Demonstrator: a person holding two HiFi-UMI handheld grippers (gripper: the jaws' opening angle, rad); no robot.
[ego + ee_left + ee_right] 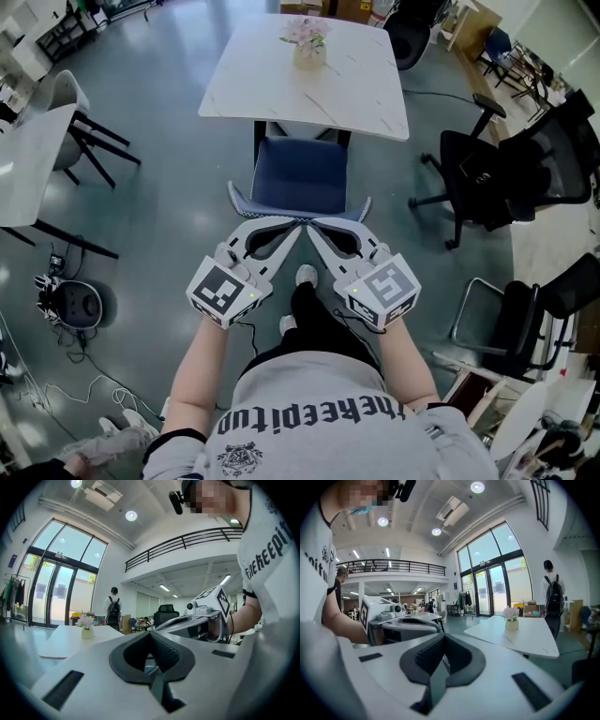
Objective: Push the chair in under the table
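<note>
A blue chair [300, 173] stands in front of the white marble table [262, 80], its seat out from under the near edge and its curved back [246, 202] toward me. A vase of flowers [308, 42] sits on the table. My left gripper [298, 224] and right gripper [312, 225] are held side by side just above the chair back, tips together, both shut with nothing between the jaws. In the left gripper view the gripper [152, 641] is shut, and a sliver of blue chair [150, 670] shows behind it. The right gripper view shows that gripper [443, 641] shut, pointing toward the table [525, 639].
Black office chairs [487, 173] stand to the right of the table. Another white table [28, 159] with a chair [70, 94] is at the left. A round device [77, 303] and cables lie on the floor at lower left. A person with a backpack [112, 609] stands beyond the table.
</note>
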